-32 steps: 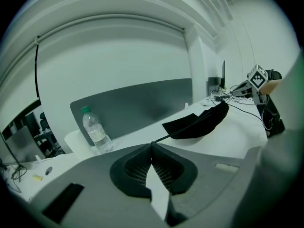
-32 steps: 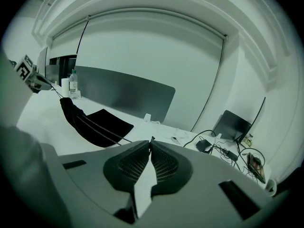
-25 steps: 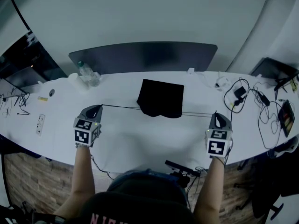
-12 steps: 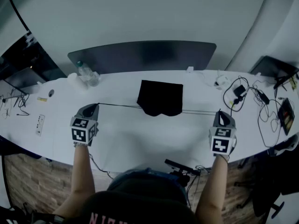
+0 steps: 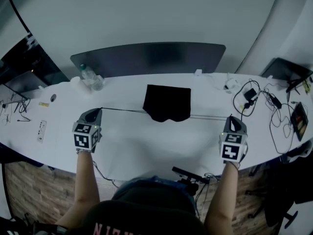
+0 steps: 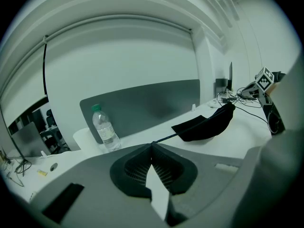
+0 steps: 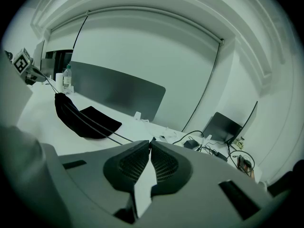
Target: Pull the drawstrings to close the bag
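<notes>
A black drawstring bag [image 5: 167,103] lies flat at the middle of the white table [image 5: 146,146], its gathered mouth toward me. My left gripper [image 5: 100,110] is shut on the left drawstring [image 5: 122,110], which runs taut to the bag. My right gripper [image 5: 230,118] is shut on the right drawstring [image 5: 208,118], also stretched straight. In the left gripper view the cord [image 6: 166,137] leaves the closed jaw tips toward the bag [image 6: 204,126]. In the right gripper view two cords [image 7: 102,127] run from the closed tips to the bag [image 7: 83,118].
A water bottle [image 5: 90,77] stands at the back left before a dark divider panel [image 5: 146,58]. Cables and a charger [image 5: 254,99] spread over the right side, with a laptop [image 5: 283,71] and a tablet [image 5: 299,123] beyond. A white remote [image 5: 42,129] lies at far left.
Both grippers have moved a little outward, left to the left and right to the right, with the strings still taut. The bag has hardly shifted.
</notes>
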The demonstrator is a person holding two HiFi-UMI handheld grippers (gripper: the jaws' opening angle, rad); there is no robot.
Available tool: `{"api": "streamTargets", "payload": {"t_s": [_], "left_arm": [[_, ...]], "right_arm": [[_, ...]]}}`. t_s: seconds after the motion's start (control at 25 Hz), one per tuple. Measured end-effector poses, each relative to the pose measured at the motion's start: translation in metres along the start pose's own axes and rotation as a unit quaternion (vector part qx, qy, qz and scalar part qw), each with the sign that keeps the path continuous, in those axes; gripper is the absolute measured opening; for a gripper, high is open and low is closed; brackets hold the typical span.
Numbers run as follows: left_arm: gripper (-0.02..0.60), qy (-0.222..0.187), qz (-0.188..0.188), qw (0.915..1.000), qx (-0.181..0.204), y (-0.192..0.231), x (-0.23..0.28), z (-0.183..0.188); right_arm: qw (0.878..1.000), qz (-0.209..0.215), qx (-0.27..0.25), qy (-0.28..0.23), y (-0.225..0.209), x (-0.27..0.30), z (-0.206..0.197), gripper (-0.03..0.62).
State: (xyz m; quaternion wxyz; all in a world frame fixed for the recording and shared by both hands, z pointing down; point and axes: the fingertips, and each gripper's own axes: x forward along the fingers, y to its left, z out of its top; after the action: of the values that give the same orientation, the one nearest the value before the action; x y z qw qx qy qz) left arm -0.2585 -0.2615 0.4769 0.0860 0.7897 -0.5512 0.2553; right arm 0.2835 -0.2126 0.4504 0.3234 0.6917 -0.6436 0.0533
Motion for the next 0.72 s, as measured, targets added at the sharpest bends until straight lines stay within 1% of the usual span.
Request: {"api": "streamTargets", "payload": {"t_s": [0.2, 0.4, 0.56, 0.72], "left_arm": [[-0.002, -0.013, -0.007, 0.9999, -0.008, -0.005, -0.002, 0.006], [-0.001, -0.052, -0.01, 0.9979, -0.038, -0.007, -0.006, 0.023], [0.0, -0.072, -0.011, 0.9965, -0.041, -0.013, -0.007, 0.039], [0.0, -0.088, -0.015, 0.9952, -0.04, -0.025, -0.007, 0.053]], "right_arm": [[1.0, -0.008, 0.017, -0.002, -0.002, -0.002, 0.002, 0.005], [0.999, -0.012, 0.035, -0.015, -0.001, -0.009, 0.012, 0.005], [0.998, -0.012, 0.041, -0.042, 0.002, -0.017, 0.029, 0.005], [0.996, 0.004, 0.043, -0.084, 0.015, -0.028, 0.055, 0.005]]}}
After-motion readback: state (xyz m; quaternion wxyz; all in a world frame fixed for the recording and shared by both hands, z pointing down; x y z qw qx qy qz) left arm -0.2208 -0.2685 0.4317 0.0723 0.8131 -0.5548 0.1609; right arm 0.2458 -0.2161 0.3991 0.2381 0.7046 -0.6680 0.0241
